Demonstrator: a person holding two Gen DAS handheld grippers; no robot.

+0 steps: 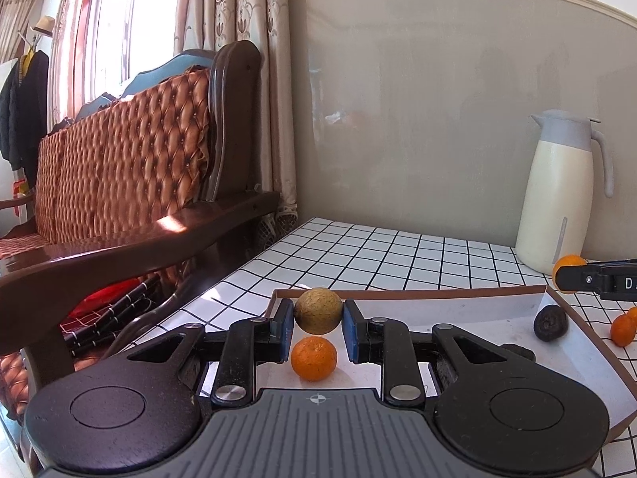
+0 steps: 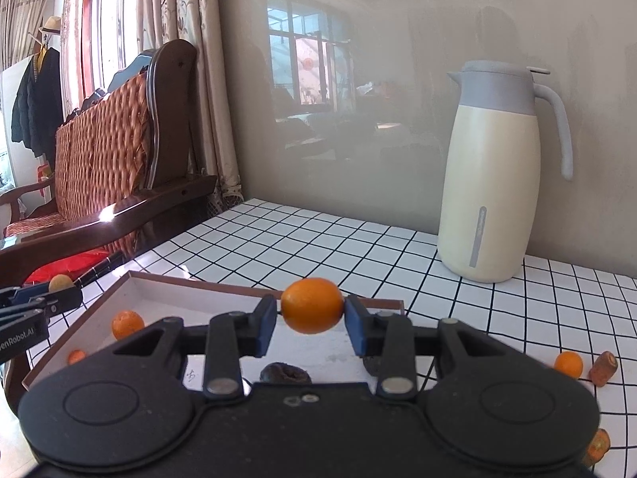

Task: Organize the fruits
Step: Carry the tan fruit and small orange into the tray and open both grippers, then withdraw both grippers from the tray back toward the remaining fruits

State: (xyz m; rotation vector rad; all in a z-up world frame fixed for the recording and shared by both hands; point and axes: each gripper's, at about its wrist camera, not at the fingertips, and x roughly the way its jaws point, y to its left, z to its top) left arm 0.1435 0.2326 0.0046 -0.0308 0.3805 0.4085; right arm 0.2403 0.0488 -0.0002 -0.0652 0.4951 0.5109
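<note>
My left gripper (image 1: 318, 312) is shut on a yellow-brown round fruit (image 1: 318, 310) and holds it above the white tray (image 1: 469, 306). An orange (image 1: 314, 358) lies in the tray just below it, and a dark wrinkled fruit (image 1: 550, 323) lies at the tray's right side. My right gripper (image 2: 311, 306) is shut on an orange (image 2: 311, 305) and holds it over the tray's (image 2: 191, 290) far edge. In the right wrist view an orange (image 2: 127, 323) and a dark fruit (image 2: 286, 373) lie in the tray.
A cream thermos jug (image 2: 493, 175) stands at the back right of the checked table (image 2: 318, 239). Small oranges (image 2: 568, 363) and brownish fruits (image 2: 604, 367) lie on the table right of the tray. A wooden sofa (image 1: 131, 183) stands to the left.
</note>
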